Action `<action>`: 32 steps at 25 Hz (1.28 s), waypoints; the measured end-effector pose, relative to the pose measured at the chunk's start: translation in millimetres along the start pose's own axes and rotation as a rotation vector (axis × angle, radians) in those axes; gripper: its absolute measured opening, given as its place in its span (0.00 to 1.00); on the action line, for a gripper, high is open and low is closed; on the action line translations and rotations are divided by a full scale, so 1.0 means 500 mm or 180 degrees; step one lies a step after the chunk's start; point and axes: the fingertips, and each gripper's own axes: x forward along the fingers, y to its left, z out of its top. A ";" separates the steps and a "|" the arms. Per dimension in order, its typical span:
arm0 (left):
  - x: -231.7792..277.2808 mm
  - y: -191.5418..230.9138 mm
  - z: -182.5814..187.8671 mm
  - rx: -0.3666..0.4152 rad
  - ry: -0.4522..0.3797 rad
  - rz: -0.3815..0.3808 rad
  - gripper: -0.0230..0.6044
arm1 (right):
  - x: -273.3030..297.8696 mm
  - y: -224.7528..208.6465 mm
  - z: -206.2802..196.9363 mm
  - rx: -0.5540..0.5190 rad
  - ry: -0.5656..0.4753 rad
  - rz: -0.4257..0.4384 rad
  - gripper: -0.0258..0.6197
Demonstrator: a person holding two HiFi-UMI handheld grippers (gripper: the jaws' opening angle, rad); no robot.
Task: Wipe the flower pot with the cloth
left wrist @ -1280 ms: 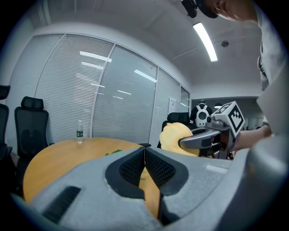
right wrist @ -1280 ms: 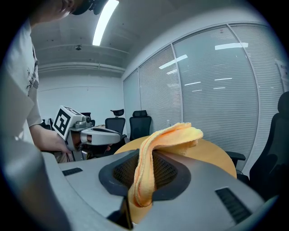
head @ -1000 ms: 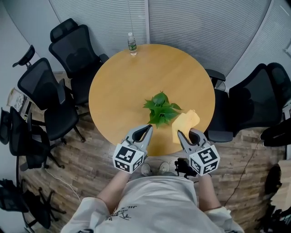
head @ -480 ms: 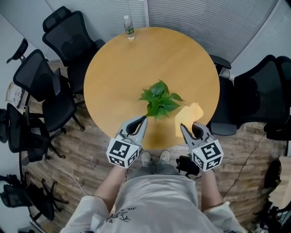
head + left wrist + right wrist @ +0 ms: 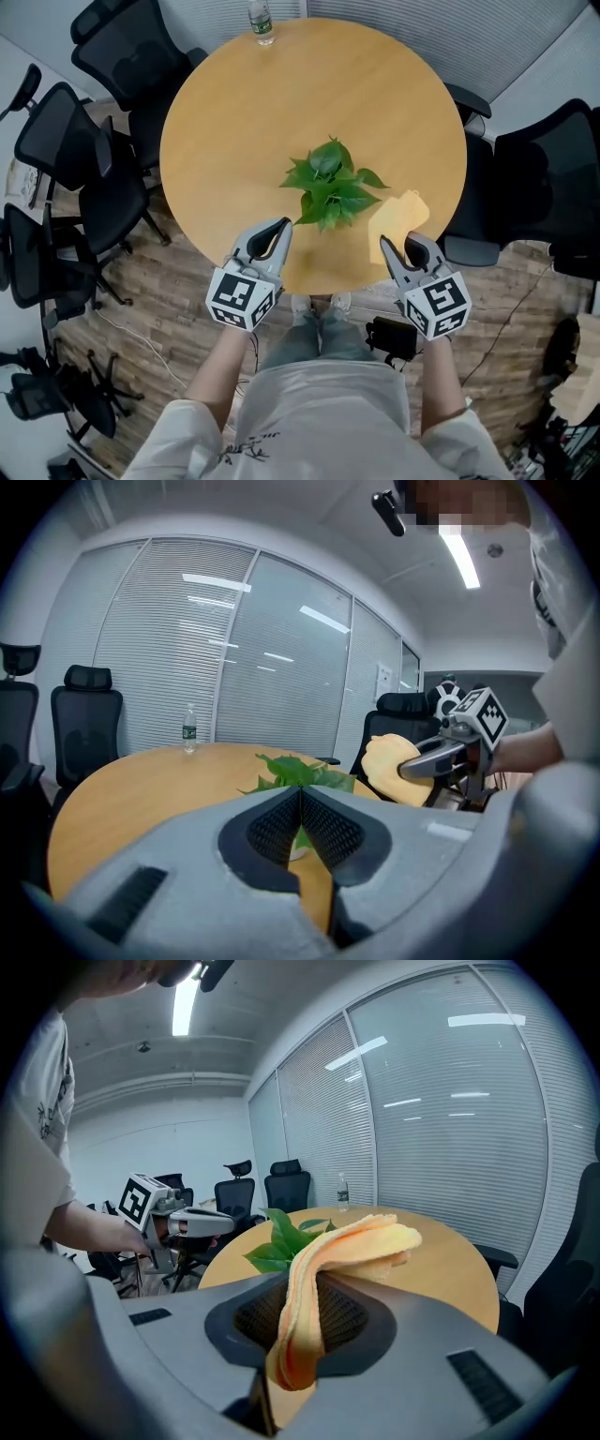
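Left gripper (image 5: 281, 225) jaws pressed together, nothing between them, over the near table (image 5: 234, 122) edge, just left of the plant (image 5: 328, 192). Right gripper (image 5: 398, 246) clamped on the yellow cloth (image 5: 398, 214), pinched by its lower end, the rest flopping forward over the jaws above the table's right near edge. Flower pot (image 5: 298, 847) sits near the table's middle, a bit toward the person, between the two grippers and apart from both; leaves cover it from above, only a pale sliver shows. Water bottle (image 5: 262, 23) upright at far edge. Black office chairs (image 5: 84, 159) around
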 end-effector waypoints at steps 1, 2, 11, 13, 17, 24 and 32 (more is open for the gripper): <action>0.004 0.007 -0.006 -0.0003 0.0001 0.0007 0.05 | 0.007 -0.004 -0.007 0.0002 0.0021 0.0006 0.13; 0.007 0.014 -0.014 -0.0007 0.0009 0.0013 0.05 | 0.014 -0.007 -0.014 0.0002 0.0044 0.0013 0.13; 0.038 0.053 -0.079 -0.0024 0.0097 -0.0016 0.06 | 0.064 -0.034 -0.085 0.0016 0.0265 0.0014 0.13; 0.047 0.062 -0.096 -0.0035 0.0122 -0.0012 0.06 | 0.077 -0.043 -0.103 0.0039 0.0318 0.0017 0.13; 0.063 0.085 -0.130 -0.0045 0.0170 0.0000 0.06 | 0.106 -0.064 -0.132 0.0097 0.0408 0.0005 0.14; 0.105 0.105 -0.171 0.0030 0.0211 -0.0157 0.12 | 0.160 -0.099 -0.165 0.0168 0.0584 0.0009 0.13; 0.165 0.088 -0.201 0.0135 0.0191 -0.0757 0.38 | 0.225 -0.103 -0.186 0.0124 0.0780 0.0161 0.13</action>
